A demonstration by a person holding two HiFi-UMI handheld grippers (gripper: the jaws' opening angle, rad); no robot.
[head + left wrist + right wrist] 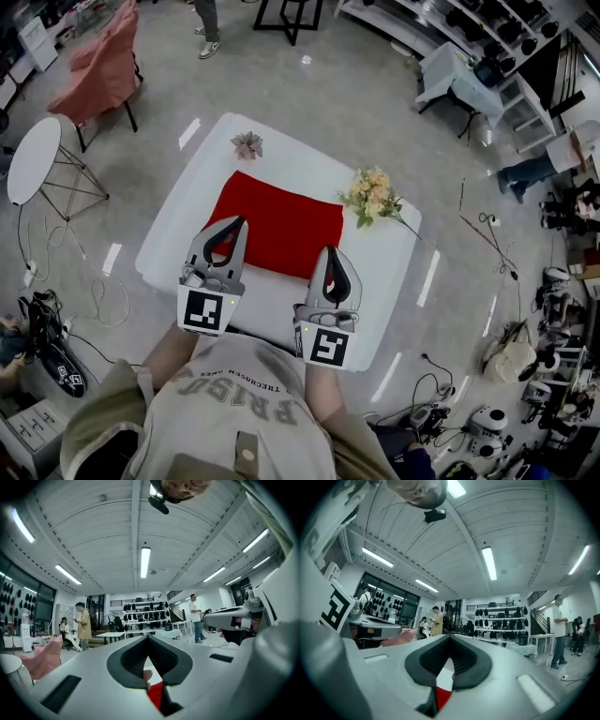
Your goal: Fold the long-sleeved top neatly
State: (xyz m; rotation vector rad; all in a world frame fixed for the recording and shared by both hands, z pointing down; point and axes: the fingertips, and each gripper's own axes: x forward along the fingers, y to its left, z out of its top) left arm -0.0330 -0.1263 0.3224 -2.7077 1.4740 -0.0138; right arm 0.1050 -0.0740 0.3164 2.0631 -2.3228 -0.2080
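Left gripper (238, 223) and right gripper (328, 252) are seen shut, empty, above the table's (184, 217) near edge; red top (281, 220) is flanked by bouquet (372, 194) and small flower (247, 144).

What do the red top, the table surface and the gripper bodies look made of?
Red top: soft matte fabric, lying flat with a folded edge. Table: white, matte, rounded corners; cloth cover or laminate, cannot tell. Left gripper and right gripper: smooth grey moulded plastic, with dark ribbed, rubber-like lining on the jaws.
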